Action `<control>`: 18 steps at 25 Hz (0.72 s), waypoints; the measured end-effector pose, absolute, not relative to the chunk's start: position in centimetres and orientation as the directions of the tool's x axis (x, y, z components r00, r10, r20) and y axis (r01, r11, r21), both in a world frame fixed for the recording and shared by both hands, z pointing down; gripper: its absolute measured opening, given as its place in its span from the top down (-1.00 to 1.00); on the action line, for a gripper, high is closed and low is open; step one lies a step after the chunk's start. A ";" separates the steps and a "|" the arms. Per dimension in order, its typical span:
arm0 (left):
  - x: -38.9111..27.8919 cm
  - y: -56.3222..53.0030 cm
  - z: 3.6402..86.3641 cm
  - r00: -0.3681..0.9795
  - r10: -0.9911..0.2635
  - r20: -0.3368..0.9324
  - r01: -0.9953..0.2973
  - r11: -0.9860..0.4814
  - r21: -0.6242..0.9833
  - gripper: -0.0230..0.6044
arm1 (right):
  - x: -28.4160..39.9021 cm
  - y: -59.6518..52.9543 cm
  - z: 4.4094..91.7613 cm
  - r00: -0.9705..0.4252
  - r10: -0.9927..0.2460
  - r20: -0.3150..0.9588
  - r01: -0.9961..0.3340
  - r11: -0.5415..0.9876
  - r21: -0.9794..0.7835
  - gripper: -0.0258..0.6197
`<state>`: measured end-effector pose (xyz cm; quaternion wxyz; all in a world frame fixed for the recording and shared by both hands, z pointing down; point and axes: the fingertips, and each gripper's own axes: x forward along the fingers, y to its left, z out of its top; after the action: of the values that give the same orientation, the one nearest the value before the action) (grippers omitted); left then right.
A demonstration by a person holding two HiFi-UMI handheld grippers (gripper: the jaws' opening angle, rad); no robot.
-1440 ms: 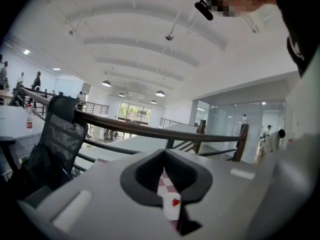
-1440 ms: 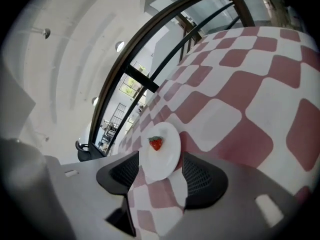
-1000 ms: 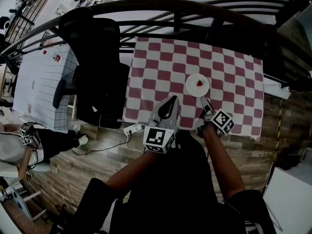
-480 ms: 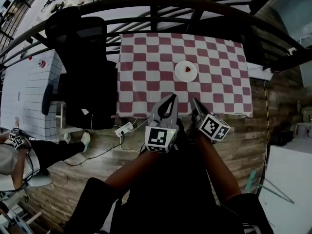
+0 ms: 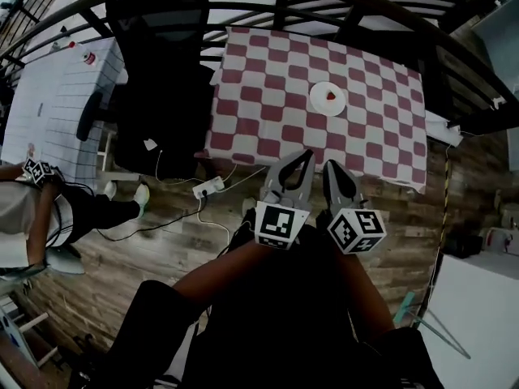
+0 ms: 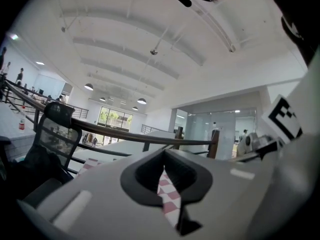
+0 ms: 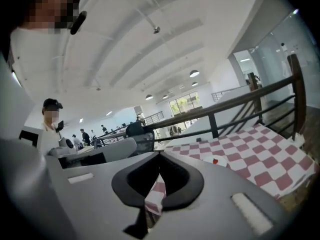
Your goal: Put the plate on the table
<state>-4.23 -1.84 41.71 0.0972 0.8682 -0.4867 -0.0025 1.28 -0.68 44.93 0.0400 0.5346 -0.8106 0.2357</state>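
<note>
The white plate (image 5: 328,98) sits on the table (image 5: 268,79), on the red and white checked cloth, over toward the far right side. A small red thing (image 5: 330,95) lies on the plate (too small to tell what it is). The left gripper (image 5: 302,154) is squeezed tight with nothing in it. The right gripper (image 5: 331,167) is squeezed tight too, and it holds nothing. Both are side by side near the table's front edge, well away from the plate. A black chair (image 5: 158,63) stands left of the table.
</note>
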 end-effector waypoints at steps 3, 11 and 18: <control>-3.4 0.1 41.2 0.489 -0.868 0.087 -0.866 -0.472 0.167 0.90 | 1.2 1.3 43.7 -0.445 -0.848 0.287 -0.885 0.368 -0.284 0.92; 1.3 7.3 40.9 0.425 -0.902 0.072 -0.904 -0.420 0.078 0.90 | 5.6 8.1 42.2 -0.443 -0.861 0.251 -0.896 0.417 -0.150 0.92; 5.8 13.2 41.1 0.426 -0.902 0.073 -0.904 -0.424 0.051 0.90 | 11.0 13.8 42.4 -0.395 -0.890 0.228 -0.918 0.376 -0.124 0.92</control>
<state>5.76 13.19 41.11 0.0409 0.8435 -0.5353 0.0172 11.01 13.83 42.43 0.0613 0.5466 -0.8271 0.1157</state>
